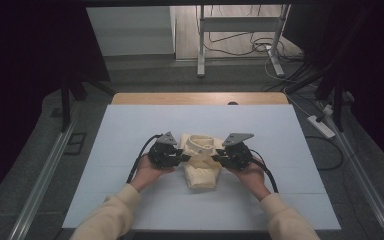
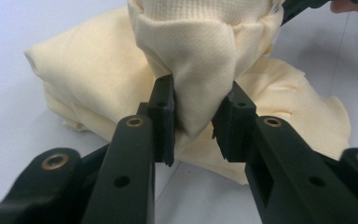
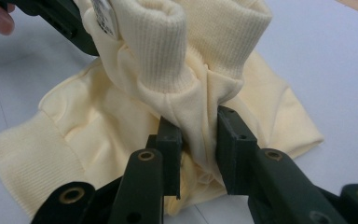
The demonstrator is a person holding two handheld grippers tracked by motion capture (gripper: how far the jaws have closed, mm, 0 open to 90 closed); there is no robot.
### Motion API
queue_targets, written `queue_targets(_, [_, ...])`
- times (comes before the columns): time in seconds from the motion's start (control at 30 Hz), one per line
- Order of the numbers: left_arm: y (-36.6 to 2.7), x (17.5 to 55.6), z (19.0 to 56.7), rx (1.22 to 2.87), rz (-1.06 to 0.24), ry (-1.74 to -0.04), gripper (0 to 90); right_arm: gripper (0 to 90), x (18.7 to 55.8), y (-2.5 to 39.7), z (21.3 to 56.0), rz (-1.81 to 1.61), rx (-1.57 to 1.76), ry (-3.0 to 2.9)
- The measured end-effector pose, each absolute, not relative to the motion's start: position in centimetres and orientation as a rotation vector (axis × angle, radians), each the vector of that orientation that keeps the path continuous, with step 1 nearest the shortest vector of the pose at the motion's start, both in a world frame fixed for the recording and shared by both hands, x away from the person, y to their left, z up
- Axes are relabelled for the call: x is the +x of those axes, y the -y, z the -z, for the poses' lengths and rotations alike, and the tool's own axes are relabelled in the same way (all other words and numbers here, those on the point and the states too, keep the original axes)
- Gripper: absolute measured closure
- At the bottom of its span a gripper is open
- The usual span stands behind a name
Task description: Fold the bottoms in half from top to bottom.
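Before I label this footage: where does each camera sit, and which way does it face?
High view: above the person's side, looking forward and down on the table; forearms, hands, both tongs.
Left gripper view: on the left tongs, looking along their jaws at the sweater.
Right gripper view: on the right tongs, likewise.
Shared: both gripper views show the cream sweater pinched between jaws.

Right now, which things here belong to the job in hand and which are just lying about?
In the job:
- sweater, cream, folded, gripped on both sides near the collar
- left gripper, shut on it
- right gripper, shut on it

Lying about:
- power strip on the floor
- cables on the floor
- metal stand behind the table
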State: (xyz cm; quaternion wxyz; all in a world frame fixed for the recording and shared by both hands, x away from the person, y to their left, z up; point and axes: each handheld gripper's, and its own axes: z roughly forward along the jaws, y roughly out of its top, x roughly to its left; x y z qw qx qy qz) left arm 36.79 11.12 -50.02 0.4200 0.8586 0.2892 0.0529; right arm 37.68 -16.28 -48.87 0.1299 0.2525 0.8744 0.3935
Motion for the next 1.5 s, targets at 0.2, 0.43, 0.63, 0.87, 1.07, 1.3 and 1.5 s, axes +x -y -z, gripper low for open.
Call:
queue_targets(0.2, [-10.7,36.7,50.1,2.161,-0.135,-0.714,70.2,71.9,37.5,16.6,48.7,-1.129,0.725,-2.544])
queue_targets(0.43, [-10.5,36.7,50.3,2.161,-0.120,-0.718,69.6,71.6,37.5,16.8,48.7,-1.128,0.734,-2.548])
queue_targets(0.63, [-10.6,36.6,50.1,2.146,-0.101,-0.751,58.6,68.5,37.5,16.9,48.7,-1.152,0.748,-2.560])
queue_targets(0.87, [-11.3,34.9,48.5,2.143,-0.135,-0.798,33.1,50.7,36.5,17.9,48.0,-1.218,0.783,-2.564])
queue_targets(1.07, [-12.7,34.1,47.7,2.105,-0.148,-0.828,29.6,43.1,35.5,19.2,47.3,-1.222,0.823,-2.505])
queue_targets(1.3, [-13.8,34.1,47.0,2.065,-0.171,-0.856,30.8,43.0,35.8,20.1,46.2,-1.247,0.936,-2.495])
queue_targets(1.5, [-14.5,34.4,46.8,2.043,-0.179,-0.877,31.1,48.0,36.0,19.8,46.2,-1.225,0.943,-2.496])
